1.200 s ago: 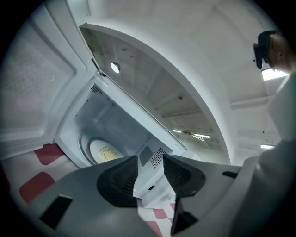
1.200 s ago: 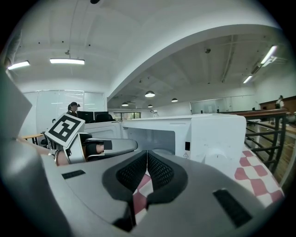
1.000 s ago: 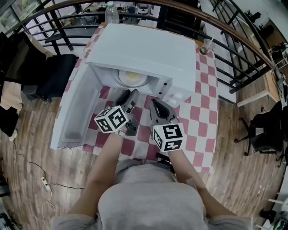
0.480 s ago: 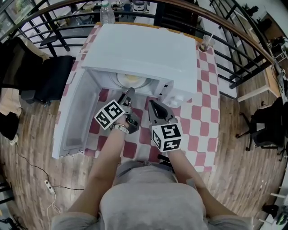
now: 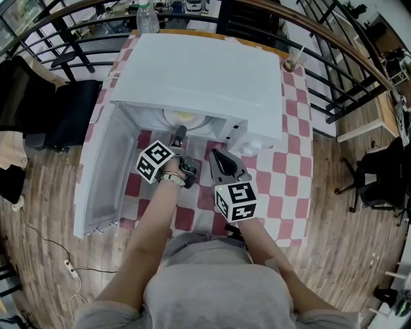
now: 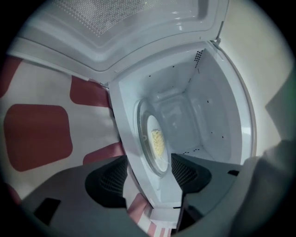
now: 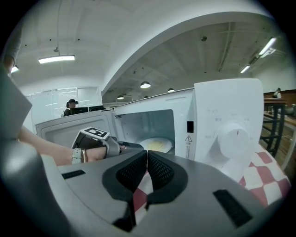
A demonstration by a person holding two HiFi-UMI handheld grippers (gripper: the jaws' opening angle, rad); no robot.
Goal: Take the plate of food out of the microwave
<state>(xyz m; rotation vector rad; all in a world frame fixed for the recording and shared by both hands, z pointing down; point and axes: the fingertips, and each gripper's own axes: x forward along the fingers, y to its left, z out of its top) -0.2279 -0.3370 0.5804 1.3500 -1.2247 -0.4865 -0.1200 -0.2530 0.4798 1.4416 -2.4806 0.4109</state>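
A wood-plank floor (image 5: 347,257) and a curved dark railing (image 5: 334,48) surround a desk (image 5: 289,167) covered in a red-and-white checked cloth. On the desk stands a white microwave oven (image 5: 205,71) with its door (image 5: 103,173) swung wide to the left. The left gripper (image 5: 178,135), rolled onto its side, points into the mouth of the oven cavity. Its jaws have just been opening and stand wide apart, released, with the pads pressing on nothing; the cavity's front edge and the plate's near rim show in the gap. The round white plate (image 6: 155,143) of pale yellow food (image 6: 158,141) lies flat on the glass turntable inside the cavity, just ahead of that gripper. The right gripper (image 7: 147,162) hangs beside the left one, nearer the person, over the checked cloth in front of the oven's control dial (image 7: 233,139). Its jaws are drawn almost together and empty, with only a sliver of cloth visible between them. A clear plastic bottle (image 5: 146,18) stands at the desk's far edge behind the oven.
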